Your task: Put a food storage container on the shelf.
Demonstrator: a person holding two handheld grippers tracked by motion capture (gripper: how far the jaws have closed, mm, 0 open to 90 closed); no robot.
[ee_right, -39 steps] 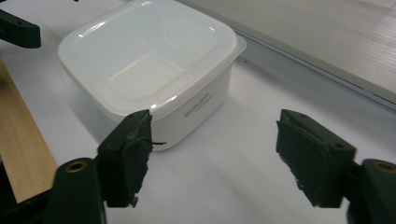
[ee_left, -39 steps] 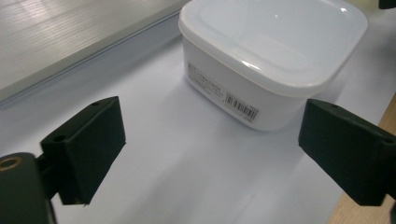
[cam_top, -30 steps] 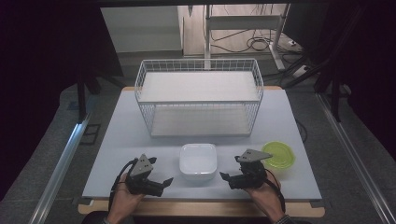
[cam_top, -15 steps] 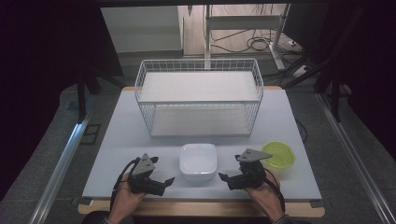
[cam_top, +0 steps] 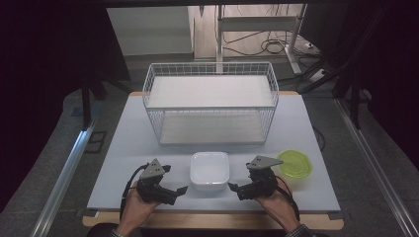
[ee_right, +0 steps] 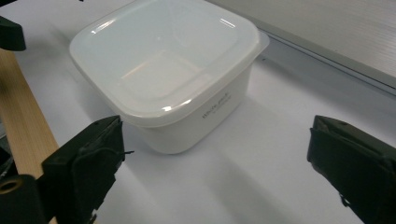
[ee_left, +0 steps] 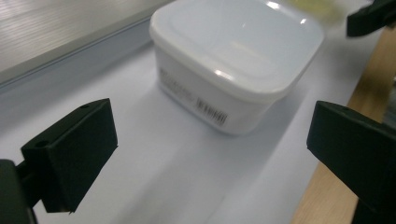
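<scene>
A white square container with a translucent lid (cam_top: 210, 170) stands near the table's front edge, between my two grippers. My left gripper (cam_top: 174, 180) lies just left of it and points at it, open. In the left gripper view the container (ee_left: 238, 60) sits ahead of the wide-spread left gripper (ee_left: 215, 144), apart from both jaws. My right gripper (cam_top: 238, 179) lies just right of the container, also aimed at it. Its jaws have just been opening. In the right gripper view the right gripper (ee_right: 215, 154) holds nothing, and the container (ee_right: 163, 70) lies beyond the jaws.
A white wire basket (cam_top: 210, 106) with a pale floor stands at the back middle of the table. A round yellow-green lidded dish (cam_top: 295, 164) sits right of my right hand. The table's wooden front edge (cam_top: 212, 219) runs close under both hands.
The right gripper's jaws have spread wider. Both hands have stayed almost where they were beside the container.
</scene>
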